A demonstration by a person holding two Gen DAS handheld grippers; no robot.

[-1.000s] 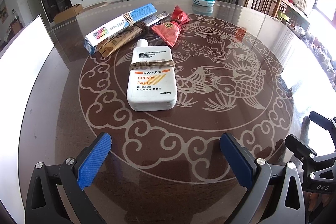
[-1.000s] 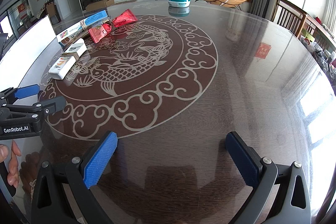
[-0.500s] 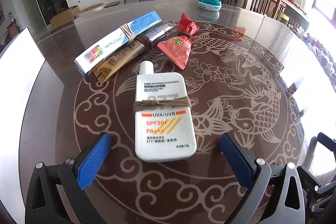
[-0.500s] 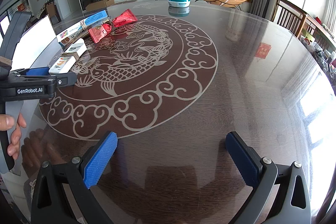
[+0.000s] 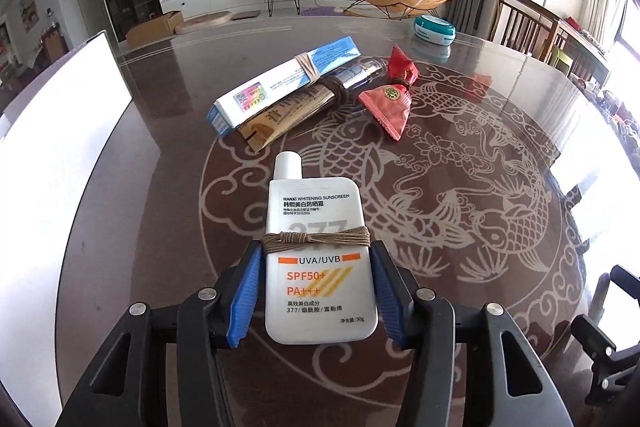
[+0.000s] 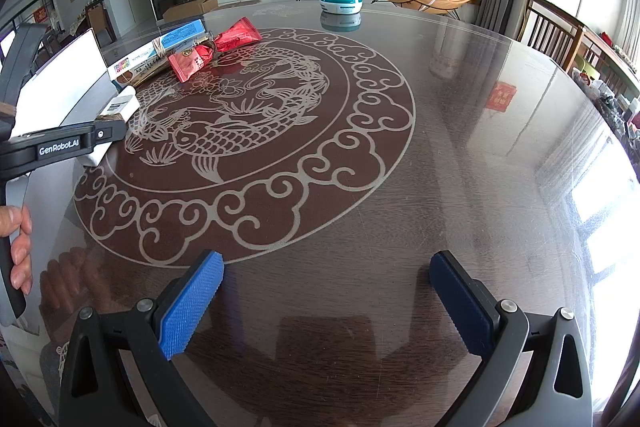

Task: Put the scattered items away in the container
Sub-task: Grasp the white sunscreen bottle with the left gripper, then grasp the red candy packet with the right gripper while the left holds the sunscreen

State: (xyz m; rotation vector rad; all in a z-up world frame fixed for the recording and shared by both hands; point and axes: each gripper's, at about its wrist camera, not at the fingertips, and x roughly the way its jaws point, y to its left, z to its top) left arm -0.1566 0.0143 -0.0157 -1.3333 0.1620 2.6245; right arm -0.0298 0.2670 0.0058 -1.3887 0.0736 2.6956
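Our left gripper (image 5: 316, 291) was closing its jaws around the sunscreen bottle (image 5: 318, 259) at lower centre; our right gripper (image 6: 326, 303) gaped empty over the counter (image 6: 460, 155).

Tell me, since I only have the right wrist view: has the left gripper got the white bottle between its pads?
Observer: Yes. The left wrist view shows the bottle lying flat between the left gripper pads, which are closing against its sides.
Operator: Which way does the cap point?
Observer: Away from the gripper, toward the blue and white box.
Operator: Anything on the bottle near the pads?
Observer: A brown cord is tied round its middle, level with the pad tips.
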